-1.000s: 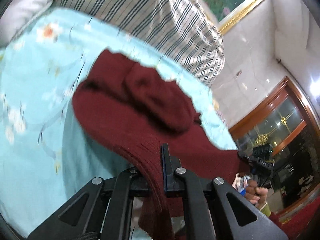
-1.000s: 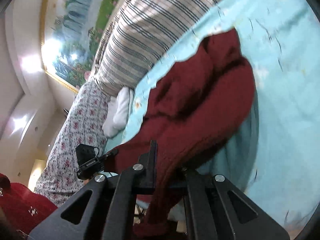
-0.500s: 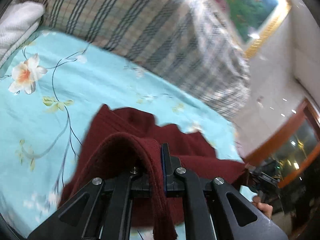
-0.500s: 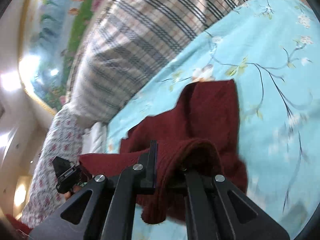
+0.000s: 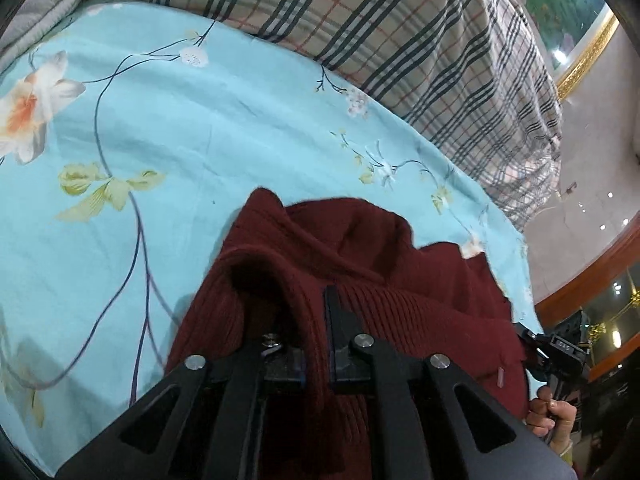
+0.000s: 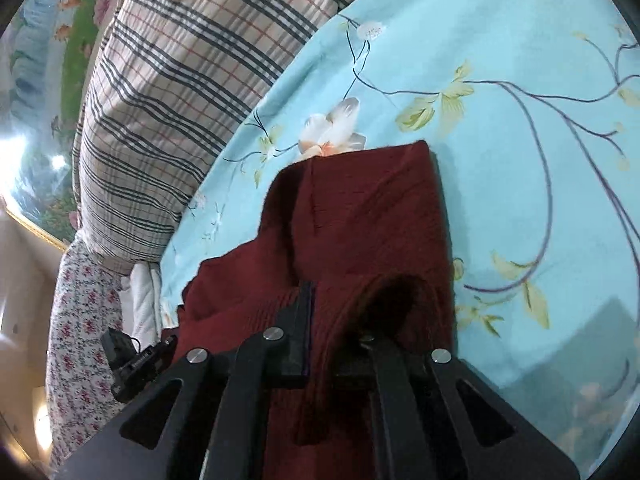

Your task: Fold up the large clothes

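A dark red knitted sweater [image 5: 360,248] lies bunched on a light blue floral bedsheet [image 5: 200,128]. My left gripper [image 5: 316,320] is shut on a ribbed edge of the sweater, which drapes over its fingers. In the right wrist view the same sweater [image 6: 372,216] stretches away over the sheet [image 6: 500,60]. My right gripper [image 6: 332,320] is shut on another ribbed edge of it. The other gripper shows at each view's side, in the left wrist view [image 5: 560,352] and the right wrist view [image 6: 132,364].
A plaid quilt [image 5: 400,28] is heaped along the far side of the bed, also in the right wrist view [image 6: 180,72]. A floral cloth [image 6: 80,340] and a white folded item [image 6: 144,304] lie at the left. A framed painting [image 6: 48,40] hangs on the wall.
Both grippers have come down and forward towards the bed with the sweater edge held. The sweater, hanging and bunched before, now lies lower and flatter on the sheet.
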`<action>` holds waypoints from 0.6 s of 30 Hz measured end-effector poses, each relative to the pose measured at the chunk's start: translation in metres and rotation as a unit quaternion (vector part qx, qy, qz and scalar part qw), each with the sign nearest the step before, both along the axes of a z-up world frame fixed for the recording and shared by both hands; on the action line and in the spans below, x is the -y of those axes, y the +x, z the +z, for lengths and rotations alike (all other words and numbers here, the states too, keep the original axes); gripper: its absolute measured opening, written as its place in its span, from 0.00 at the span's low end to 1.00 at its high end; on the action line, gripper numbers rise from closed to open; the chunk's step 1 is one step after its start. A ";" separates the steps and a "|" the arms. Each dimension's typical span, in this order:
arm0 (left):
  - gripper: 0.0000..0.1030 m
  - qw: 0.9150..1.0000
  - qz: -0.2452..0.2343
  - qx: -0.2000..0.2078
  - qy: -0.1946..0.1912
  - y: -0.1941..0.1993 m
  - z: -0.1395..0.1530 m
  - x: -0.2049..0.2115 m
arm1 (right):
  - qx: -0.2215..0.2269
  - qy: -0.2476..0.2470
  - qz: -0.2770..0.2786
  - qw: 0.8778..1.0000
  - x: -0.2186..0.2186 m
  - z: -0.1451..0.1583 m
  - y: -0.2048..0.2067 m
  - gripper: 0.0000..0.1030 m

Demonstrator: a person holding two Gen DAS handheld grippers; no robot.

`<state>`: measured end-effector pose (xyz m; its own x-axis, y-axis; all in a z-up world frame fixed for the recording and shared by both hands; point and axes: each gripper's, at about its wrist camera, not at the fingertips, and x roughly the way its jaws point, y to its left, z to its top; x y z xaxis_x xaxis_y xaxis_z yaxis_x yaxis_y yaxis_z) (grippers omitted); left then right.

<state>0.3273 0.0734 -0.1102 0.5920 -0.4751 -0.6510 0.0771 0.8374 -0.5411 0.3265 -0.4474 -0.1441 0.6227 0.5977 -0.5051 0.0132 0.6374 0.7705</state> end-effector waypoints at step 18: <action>0.36 0.989 -0.143 -0.031 0.031 -0.025 0.010 0.110 | 0.057 -0.221 0.148 0.962 -0.100 0.035 -0.025 0.47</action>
<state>0.3023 -0.0362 -0.0997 0.3969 -0.5759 -0.7147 0.2842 0.8175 -0.5009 0.3017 -0.3471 -0.1092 0.5253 0.4990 -0.6892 -0.2876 0.8664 0.4081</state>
